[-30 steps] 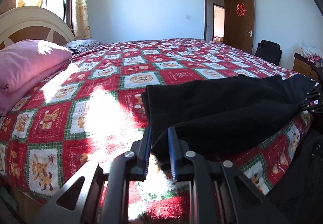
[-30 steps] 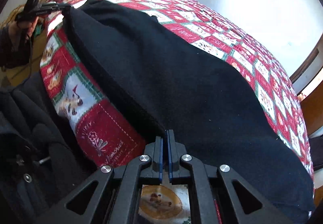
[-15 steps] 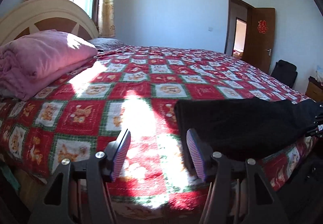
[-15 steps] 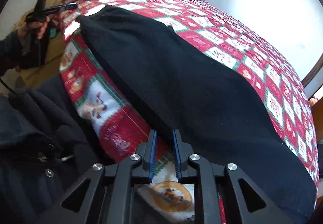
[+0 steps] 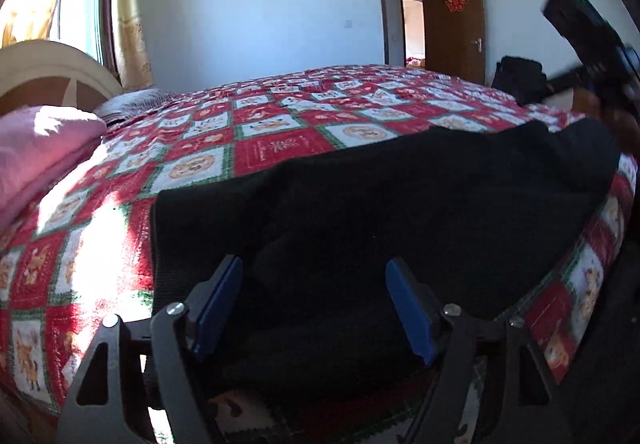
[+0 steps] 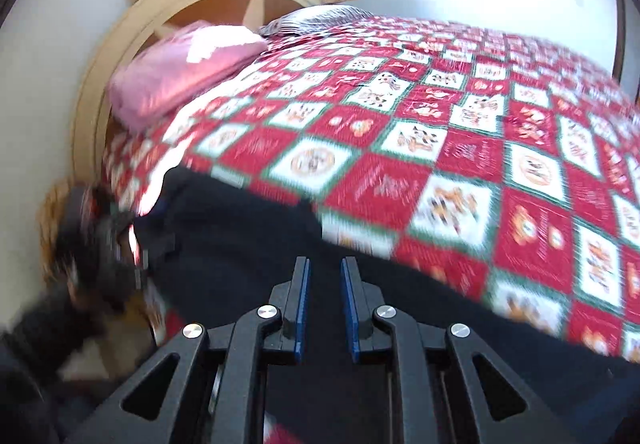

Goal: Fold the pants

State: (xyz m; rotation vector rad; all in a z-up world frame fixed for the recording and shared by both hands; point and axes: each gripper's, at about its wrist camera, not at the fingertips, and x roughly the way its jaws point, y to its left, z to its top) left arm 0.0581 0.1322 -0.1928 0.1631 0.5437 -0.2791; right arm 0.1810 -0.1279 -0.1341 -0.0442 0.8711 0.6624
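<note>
One pair of black pants lies along the near edge of the bed, on the red checked quilt, already doubled into a long dark band with its end toward the pink bedding squared off. Both tools have let go of it. The left gripper hangs just over that end, its jaws having just been opening, now wide apart with only loose cloth beneath them and nothing pinched. The right gripper is above the other end, its blue pads a narrow gap apart and empty, as far as the blur allows. I'd say one fold is laid and the next is being set up. That calls for each gripper to take an end's edge and carry one end over the other.
</note>
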